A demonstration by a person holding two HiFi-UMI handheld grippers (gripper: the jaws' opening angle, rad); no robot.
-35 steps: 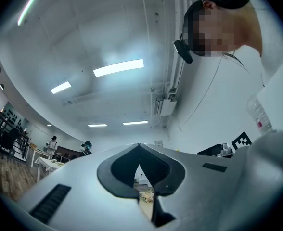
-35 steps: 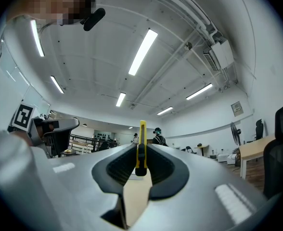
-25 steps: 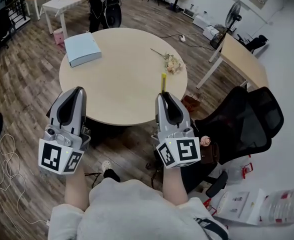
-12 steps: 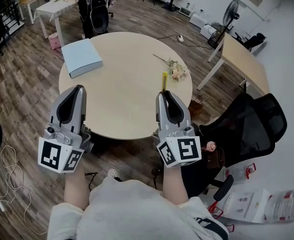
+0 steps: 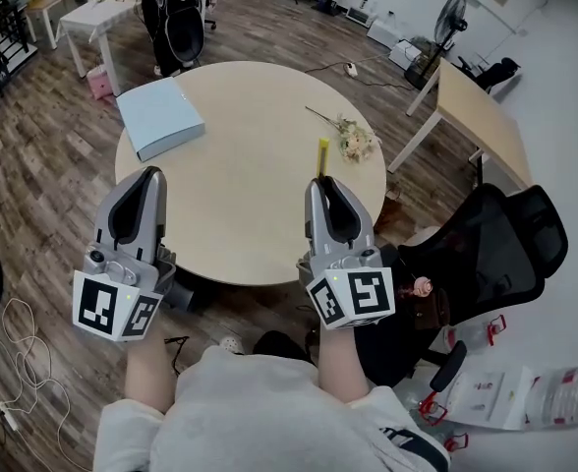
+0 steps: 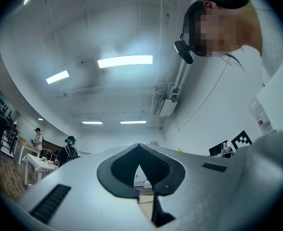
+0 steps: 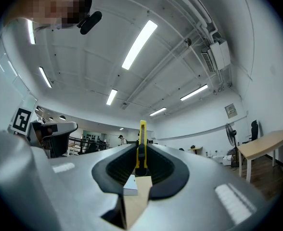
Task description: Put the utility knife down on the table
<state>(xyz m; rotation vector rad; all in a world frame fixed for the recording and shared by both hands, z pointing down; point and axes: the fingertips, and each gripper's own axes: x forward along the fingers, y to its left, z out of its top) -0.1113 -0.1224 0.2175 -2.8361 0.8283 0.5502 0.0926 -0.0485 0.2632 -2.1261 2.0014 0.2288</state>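
A yellow utility knife [image 5: 321,157] sticks out forward from my right gripper [image 5: 324,179], whose jaws are shut on it above the near right part of the round beige table [image 5: 250,214]. In the right gripper view the knife [image 7: 142,146] stands upright between the closed jaws of that gripper [image 7: 140,150]. My left gripper [image 5: 150,175] is held level over the table's near left edge, jaws closed and nothing in them; in its own view the left gripper [image 6: 139,146] shows its tips meeting.
A light blue box [image 5: 160,117] lies at the table's far left. A small bunch of dried flowers [image 5: 352,141] lies at its right. A black office chair [image 5: 486,264] stands to the right, a wooden desk [image 5: 481,116] beyond. A person [image 5: 176,13] stands behind the table.
Both grippers keep their pose with the knife still gripped. The view has shifted slightly, so the table sits a little nearer and more to the right under the grippers.
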